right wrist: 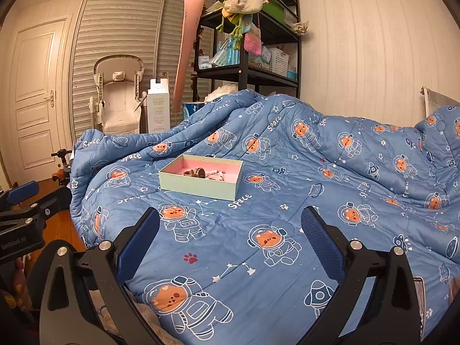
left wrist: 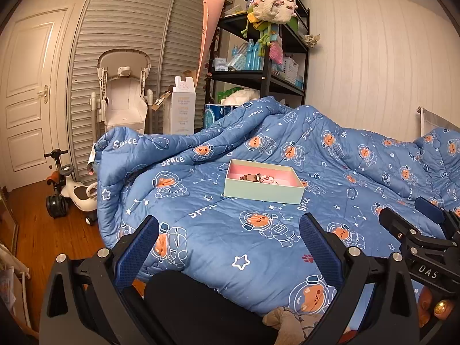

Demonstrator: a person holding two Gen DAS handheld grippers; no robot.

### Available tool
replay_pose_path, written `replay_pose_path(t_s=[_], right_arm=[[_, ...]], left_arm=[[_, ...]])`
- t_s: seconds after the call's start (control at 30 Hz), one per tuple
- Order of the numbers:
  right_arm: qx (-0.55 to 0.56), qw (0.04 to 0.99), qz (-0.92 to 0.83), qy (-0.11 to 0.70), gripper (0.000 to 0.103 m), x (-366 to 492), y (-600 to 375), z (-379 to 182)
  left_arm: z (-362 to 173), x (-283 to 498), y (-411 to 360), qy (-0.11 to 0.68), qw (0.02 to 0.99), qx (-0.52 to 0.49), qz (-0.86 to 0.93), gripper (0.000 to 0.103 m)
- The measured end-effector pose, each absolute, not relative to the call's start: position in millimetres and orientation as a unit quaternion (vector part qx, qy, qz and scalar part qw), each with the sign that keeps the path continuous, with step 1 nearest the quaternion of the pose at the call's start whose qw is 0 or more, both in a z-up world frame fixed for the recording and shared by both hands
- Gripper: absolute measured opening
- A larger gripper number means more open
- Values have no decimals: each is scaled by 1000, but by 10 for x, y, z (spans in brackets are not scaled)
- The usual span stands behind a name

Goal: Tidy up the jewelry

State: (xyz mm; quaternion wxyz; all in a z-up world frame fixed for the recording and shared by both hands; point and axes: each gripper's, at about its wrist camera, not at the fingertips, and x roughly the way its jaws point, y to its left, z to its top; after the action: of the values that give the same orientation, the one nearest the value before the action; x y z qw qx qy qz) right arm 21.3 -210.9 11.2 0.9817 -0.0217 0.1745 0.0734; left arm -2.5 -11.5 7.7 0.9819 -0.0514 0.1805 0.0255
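Jewelry [right wrist: 205,173], a small brown and pink tangle, lies in a shallow open box [right wrist: 198,185] with a pink floor and pale green walls, resting on a blue quilt [right wrist: 287,201] printed with astronaut bears. The left gripper [left wrist: 228,237] and right gripper [right wrist: 230,230] hover low over the quilt, side by side, level and pointing toward the box. Both have their jaws spread wide and empty, well short of the box.
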Motion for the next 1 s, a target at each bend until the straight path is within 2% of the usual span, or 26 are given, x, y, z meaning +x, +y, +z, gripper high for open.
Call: replay_pose_path(t_s=[1.0], right_arm=[[-22,982,74,174,97,209,-2111,117]], left_arm=[[107,6,-114,184,982,-45,23,96]])
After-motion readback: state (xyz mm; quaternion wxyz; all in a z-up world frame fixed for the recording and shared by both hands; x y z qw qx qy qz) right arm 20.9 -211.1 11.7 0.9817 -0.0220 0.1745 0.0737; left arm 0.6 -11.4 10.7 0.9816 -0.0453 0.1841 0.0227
